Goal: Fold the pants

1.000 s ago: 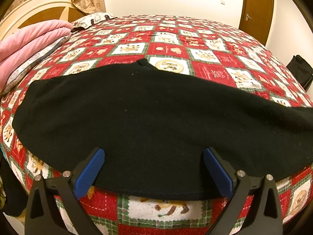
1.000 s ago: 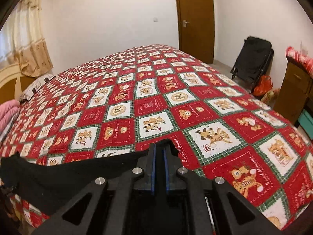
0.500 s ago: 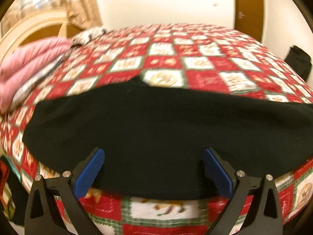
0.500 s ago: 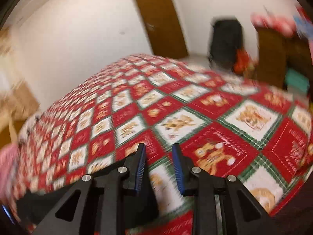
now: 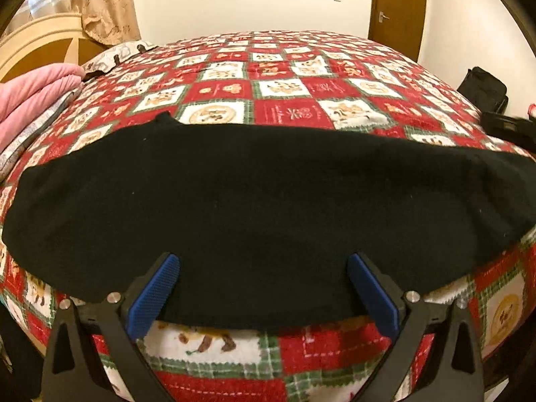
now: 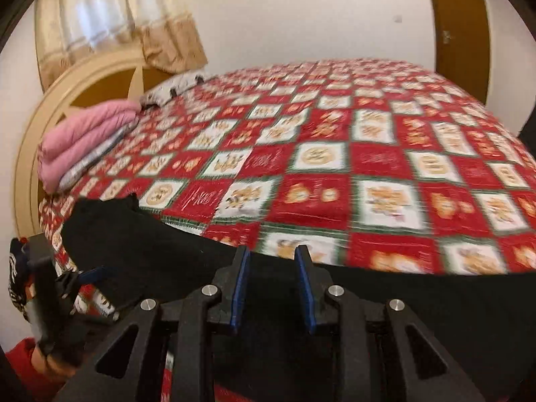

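Observation:
The black pants (image 5: 261, 201) lie flat across the near edge of the bed, folded lengthwise, on the red checked quilt (image 5: 284, 83). My left gripper (image 5: 263, 288) is wide open and empty, its blue pads hovering over the pants' near edge. My right gripper (image 6: 272, 283) is open with a narrow gap, empty, over the pants (image 6: 150, 251) farther right. The left gripper also shows in the right wrist view (image 6: 83, 276), at the far left.
Folded pink bedding (image 5: 30, 97) and a patterned pillow (image 5: 117, 55) lie by the cream headboard (image 6: 83, 90) on the left. A brown door (image 5: 397, 3) is behind the bed. A black bag (image 5: 484, 87) stands on the floor at right.
My right gripper has let go of the pants, opened, and swung left toward the headboard. My left gripper has stayed open over the pants' near edge.

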`<act>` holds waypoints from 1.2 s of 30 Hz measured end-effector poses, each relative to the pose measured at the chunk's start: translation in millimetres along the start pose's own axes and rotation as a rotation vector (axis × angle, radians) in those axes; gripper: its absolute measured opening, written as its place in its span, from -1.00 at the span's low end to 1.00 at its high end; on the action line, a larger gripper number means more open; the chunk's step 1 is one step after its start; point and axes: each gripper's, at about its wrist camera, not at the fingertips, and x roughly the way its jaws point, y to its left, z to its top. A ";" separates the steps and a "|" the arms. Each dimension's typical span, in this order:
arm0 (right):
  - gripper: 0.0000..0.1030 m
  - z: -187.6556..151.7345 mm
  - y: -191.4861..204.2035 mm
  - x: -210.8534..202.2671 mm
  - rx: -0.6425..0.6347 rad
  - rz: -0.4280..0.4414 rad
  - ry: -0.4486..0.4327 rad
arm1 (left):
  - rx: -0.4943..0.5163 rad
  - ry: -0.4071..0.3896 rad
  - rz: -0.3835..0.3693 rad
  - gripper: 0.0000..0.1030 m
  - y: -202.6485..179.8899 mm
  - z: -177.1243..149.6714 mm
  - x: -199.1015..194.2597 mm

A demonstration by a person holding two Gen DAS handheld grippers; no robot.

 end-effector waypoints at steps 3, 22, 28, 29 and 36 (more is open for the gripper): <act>-0.43 -11.0 11.2 29.0 -0.004 0.014 0.087 | -0.002 -0.001 -0.012 1.00 1.0 0.0 1.1; -0.43 -16.0 39.5 64.0 -0.302 -0.022 0.183 | 0.012 -0.005 -0.030 1.00 1.7 1.8 4.8; -0.43 -7.1 48.6 82.1 -0.280 -0.133 0.200 | 0.013 0.005 -0.031 1.00 2.3 -1.5 3.4; -0.43 -3.4 46.7 83.8 -0.252 -0.138 0.198 | 0.013 0.008 -0.032 1.00 2.4 -3.0 2.7; -0.43 19.5 58.3 46.8 -0.126 0.020 0.031 | 0.025 -0.004 -0.059 1.00 6.2 -15.0 -3.4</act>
